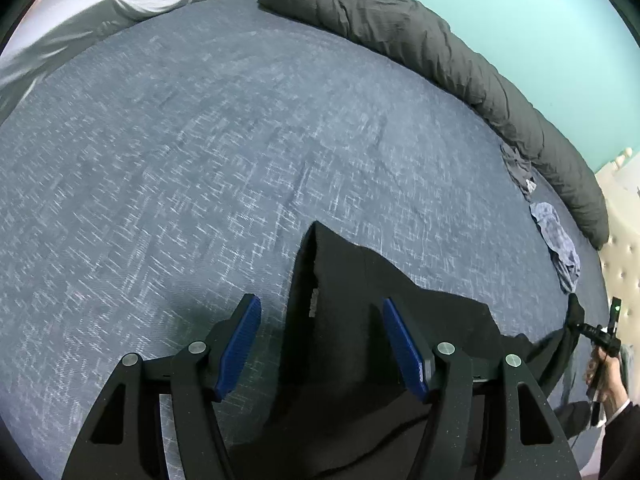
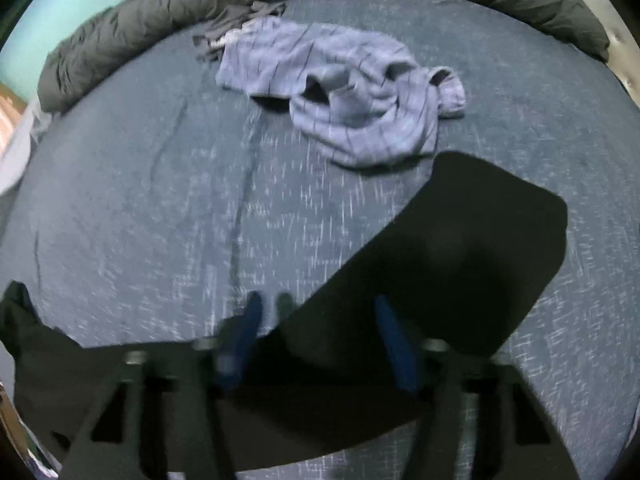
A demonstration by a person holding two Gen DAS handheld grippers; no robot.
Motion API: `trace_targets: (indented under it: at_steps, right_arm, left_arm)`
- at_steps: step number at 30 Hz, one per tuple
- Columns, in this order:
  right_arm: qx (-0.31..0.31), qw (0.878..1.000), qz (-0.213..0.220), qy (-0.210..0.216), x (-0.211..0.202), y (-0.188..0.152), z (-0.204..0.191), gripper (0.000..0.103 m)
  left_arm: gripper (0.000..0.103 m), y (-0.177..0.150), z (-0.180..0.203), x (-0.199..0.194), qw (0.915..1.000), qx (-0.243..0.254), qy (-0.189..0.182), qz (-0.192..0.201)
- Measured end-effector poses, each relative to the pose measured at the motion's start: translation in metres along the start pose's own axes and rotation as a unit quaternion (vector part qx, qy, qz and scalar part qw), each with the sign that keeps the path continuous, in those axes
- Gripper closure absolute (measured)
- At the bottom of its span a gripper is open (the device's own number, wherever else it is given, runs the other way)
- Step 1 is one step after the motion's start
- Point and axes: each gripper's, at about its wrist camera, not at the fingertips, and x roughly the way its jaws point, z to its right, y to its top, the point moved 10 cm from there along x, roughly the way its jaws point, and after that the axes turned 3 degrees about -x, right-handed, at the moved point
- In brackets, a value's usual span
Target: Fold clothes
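A black garment [image 1: 360,320] lies on the blue bedspread [image 1: 200,160], one pointed corner reaching away from me. My left gripper [image 1: 320,304] hovers over that corner, open, with the cloth lying between and below the blue pads [image 1: 240,352]. In the right wrist view the image is blurred. There my right gripper [image 2: 318,304] is also open, its pads wide apart over another flap of the black garment [image 2: 460,260]. In the left wrist view a hand holds the right gripper [image 1: 588,330] at the far right, where the black cloth rises in a peak.
A crumpled blue-grey striped garment [image 2: 340,92] and a small dark grey one [image 2: 236,20] lie farther up the bed. A rolled dark grey duvet [image 1: 440,48] lines the teal wall side. A pale grey sheet [image 1: 100,12] sits far left, a cream tufted headboard [image 1: 624,240] right.
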Motion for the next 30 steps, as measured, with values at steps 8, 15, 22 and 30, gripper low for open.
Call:
trace_targets:
  at_steps: [8,15,22,30]
  right_arm:
    - [0.041,0.996,0.071,0.028,-0.056,-0.031,0.040,0.099]
    - [0.097,0.993,0.063,0.039,-0.082,-0.122,0.082,0.099]
    - [0.144,0.986,0.088,-0.011,-0.107,-0.155,0.130,0.097]
    - [0.126,0.983,0.129,-0.031,-0.122,-0.103,0.151,0.046]
  left_arm:
    - [0.036,-0.005,0.005,-0.006,1.0000,-0.005,-0.006,0.001]
    - [0.036,-0.010,0.003,-0.014,0.9998,-0.019,-0.008,0.001]
    - [0.035,-0.013,0.009,-0.022,0.9999,-0.012,-0.004,0.000]
    - [0.033,-0.009,0.002,-0.019,0.9998,-0.020,0.005,0.001]
